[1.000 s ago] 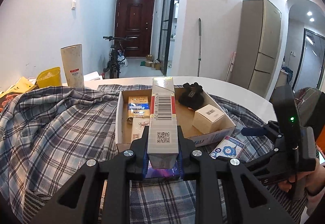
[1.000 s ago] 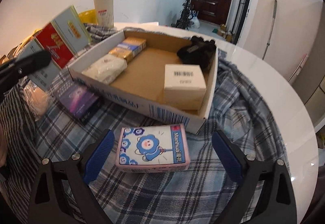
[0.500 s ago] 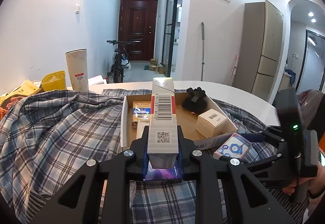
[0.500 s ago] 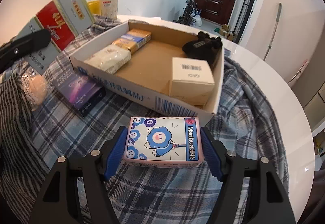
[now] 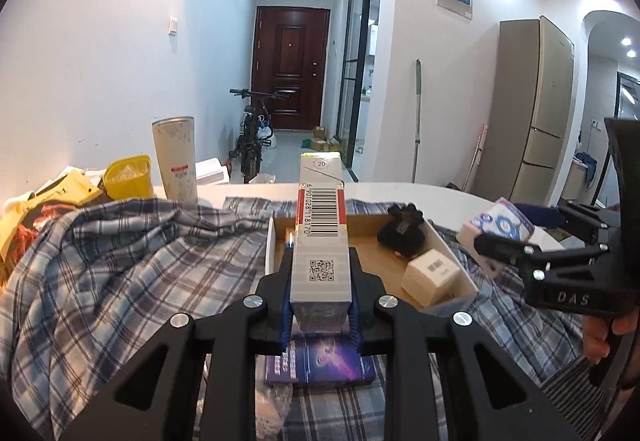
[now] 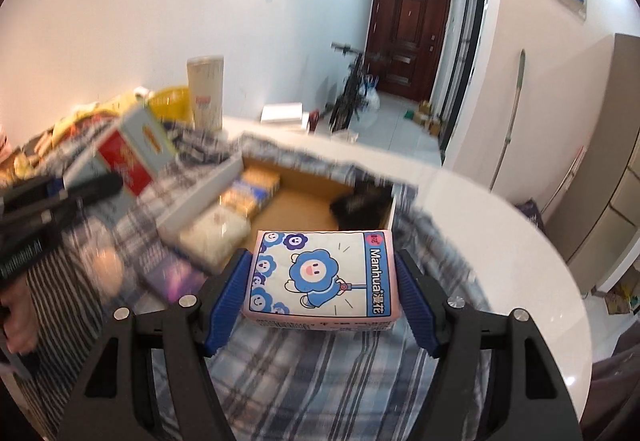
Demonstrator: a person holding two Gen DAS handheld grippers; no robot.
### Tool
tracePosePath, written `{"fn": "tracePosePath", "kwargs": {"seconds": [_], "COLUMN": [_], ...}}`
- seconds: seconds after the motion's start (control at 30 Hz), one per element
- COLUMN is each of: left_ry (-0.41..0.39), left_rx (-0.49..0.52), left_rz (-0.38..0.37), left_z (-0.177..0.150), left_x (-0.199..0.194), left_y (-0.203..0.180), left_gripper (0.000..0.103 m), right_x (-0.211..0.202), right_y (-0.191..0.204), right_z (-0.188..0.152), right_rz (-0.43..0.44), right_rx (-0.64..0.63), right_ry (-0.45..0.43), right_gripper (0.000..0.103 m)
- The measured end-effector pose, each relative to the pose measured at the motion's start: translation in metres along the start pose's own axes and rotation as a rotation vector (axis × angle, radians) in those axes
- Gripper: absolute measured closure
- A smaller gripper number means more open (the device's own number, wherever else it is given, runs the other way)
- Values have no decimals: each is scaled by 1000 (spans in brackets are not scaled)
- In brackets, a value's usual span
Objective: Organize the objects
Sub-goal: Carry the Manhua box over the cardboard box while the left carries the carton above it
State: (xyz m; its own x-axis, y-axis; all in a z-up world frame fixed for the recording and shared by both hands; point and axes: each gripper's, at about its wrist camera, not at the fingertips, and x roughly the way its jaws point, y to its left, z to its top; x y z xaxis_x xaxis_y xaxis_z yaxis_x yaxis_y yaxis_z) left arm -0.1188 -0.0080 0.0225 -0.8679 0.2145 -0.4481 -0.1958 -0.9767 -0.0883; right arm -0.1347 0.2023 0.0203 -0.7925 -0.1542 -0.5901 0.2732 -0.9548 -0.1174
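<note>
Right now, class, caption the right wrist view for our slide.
Right gripper clamps a Manhua tissue pack above the plaid cloth, facing the cardboard box.

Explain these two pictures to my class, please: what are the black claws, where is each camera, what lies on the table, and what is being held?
There is no robot. A person holds a two-finger gripper in each hand, and a fisheye camera on each one looks forward along its fingers.

In the left camera's picture, the left gripper is shut on a long silver and red carton. At the right edge you see the other tool from the side.

In the right camera's picture, the right gripper is shut on a pink tissue pack with a blue cartoon.

A plaid cloth covers the white table. On it sits an open cardboard box holding a small cream box, a black item and some packets. A purple box lies in front.
</note>
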Motion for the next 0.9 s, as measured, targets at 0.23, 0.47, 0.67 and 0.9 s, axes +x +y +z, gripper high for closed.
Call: {"fn": "tracePosePath", "kwargs": {"seconds": [0.23, 0.47, 0.67, 0.9], "left_ry": [22, 143, 261, 329], "left_rx": [29, -26, -64, -93], "left_rz": [30, 7, 32, 60], "left_z": [23, 9, -14, -27], "left_x": [23, 73, 107, 125], "left_y": [1, 12, 26, 35], "left_gripper": [80, 80, 80, 80], "right_x": [4, 25, 49, 58], "right_y": [7, 13, 2, -9], "right_z": [39, 50, 35, 27], "right_rz": [1, -2, 3, 7], "right_rx": [34, 65, 100, 123], "right_ry": [-67, -66, -8, 15], "right_gripper": [33, 33, 33, 33]}}
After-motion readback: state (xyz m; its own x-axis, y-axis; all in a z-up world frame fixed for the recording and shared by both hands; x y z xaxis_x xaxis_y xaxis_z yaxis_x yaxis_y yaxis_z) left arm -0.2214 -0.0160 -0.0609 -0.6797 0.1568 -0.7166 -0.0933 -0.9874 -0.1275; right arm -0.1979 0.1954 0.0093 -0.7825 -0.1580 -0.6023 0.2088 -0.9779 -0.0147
